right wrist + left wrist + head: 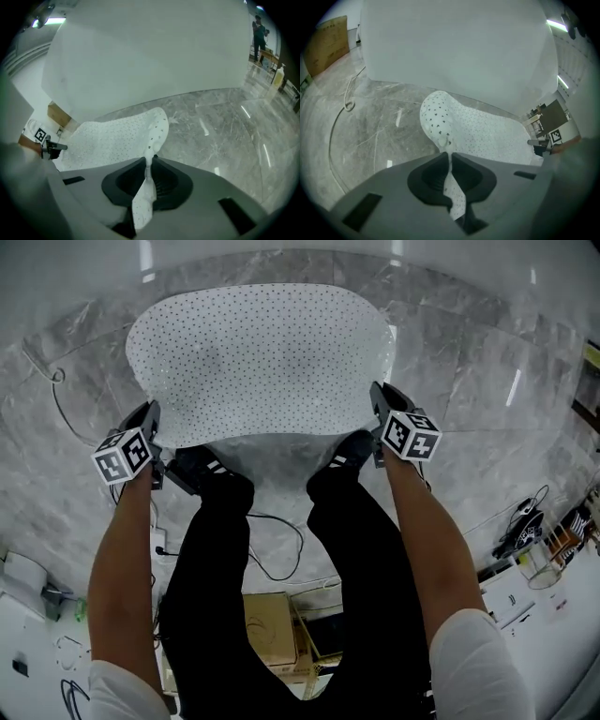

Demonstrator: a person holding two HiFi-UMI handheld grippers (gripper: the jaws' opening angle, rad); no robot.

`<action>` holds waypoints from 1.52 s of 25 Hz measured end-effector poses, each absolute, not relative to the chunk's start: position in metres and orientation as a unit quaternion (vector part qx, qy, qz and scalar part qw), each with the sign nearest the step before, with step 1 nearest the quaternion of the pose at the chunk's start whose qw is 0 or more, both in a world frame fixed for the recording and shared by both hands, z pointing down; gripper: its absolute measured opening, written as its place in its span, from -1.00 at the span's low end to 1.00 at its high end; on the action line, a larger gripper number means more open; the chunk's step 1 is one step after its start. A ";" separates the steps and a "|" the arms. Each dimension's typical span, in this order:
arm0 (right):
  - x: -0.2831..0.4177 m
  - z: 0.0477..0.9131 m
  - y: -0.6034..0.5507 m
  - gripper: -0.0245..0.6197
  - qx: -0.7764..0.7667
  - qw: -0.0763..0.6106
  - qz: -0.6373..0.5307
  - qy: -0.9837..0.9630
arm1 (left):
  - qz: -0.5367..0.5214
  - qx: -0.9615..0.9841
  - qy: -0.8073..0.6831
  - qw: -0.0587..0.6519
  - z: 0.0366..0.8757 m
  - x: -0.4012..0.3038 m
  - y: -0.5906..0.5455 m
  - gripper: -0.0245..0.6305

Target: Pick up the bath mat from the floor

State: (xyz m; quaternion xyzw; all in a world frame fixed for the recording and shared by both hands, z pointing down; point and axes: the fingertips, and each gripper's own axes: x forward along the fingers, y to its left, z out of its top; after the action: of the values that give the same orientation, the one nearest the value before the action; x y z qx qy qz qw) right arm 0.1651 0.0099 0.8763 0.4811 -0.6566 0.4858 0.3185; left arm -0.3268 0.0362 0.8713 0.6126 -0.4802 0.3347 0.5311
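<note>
From the head view, the white dotted bath mat (258,357) spreads out ahead of the person over the grey marble floor (469,362). Its near edge is pinched at both corners, by the left gripper (155,418) on one side and the right gripper (378,397) on the other. The person's black shoes (202,468) stand just behind that edge, and a thin cable (56,399) loops on the floor to the left.

In the left gripper view, the fingers (429,176) are clamped on a fold of the mat (487,136). The corner stands up above them and curls over, while the rest slopes away to the right. The right gripper's marker cube (556,136) shows at the far corner.

In the right gripper view the fingers (168,180) are closed on the mat (112,136) too. A strip hangs down between them and the corner rises above.
</note>
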 end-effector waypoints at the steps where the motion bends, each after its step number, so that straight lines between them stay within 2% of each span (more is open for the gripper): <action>1: 0.159 0.861 0.007 -0.74 0.478 0.312 0.486 -0.662 | 0.332 0.618 -0.476 0.531 0.858 -0.319 0.034 -0.84; 9: 0.085 0.698 -0.032 -0.76 0.477 0.254 0.473 -0.697 | 0.297 0.678 -0.431 0.516 0.715 -0.251 0.019 -0.85; 15: 0.073 0.543 -0.047 -0.76 0.498 0.233 0.425 -0.719 | 0.245 0.701 -0.444 0.501 0.573 -0.244 0.015 -0.85; 20: 0.063 0.397 -0.048 -0.77 0.497 0.211 0.357 -0.762 | 0.248 0.767 -0.421 0.416 0.426 -0.257 0.015 -0.85; 27: 0.042 0.170 -0.047 -0.78 0.503 0.120 0.255 -0.817 | 0.168 0.847 -0.416 0.286 0.198 -0.266 -0.018 -0.85; 32: 0.042 0.058 -0.046 -0.78 0.511 0.050 0.190 -0.837 | 0.114 0.883 -0.409 0.200 0.074 -0.264 -0.039 -0.85; 38: 0.056 -0.063 -0.040 -0.78 0.511 -0.033 0.118 -0.850 | 0.052 0.891 -0.432 0.130 -0.055 -0.264 -0.052 -0.86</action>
State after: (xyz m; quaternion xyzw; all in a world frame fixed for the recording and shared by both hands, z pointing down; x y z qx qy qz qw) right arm 0.0557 -0.0404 -0.0630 0.5115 -0.8505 0.1182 -0.0331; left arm -0.2639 -0.0521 -0.0549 0.8907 -0.4324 0.0519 0.1301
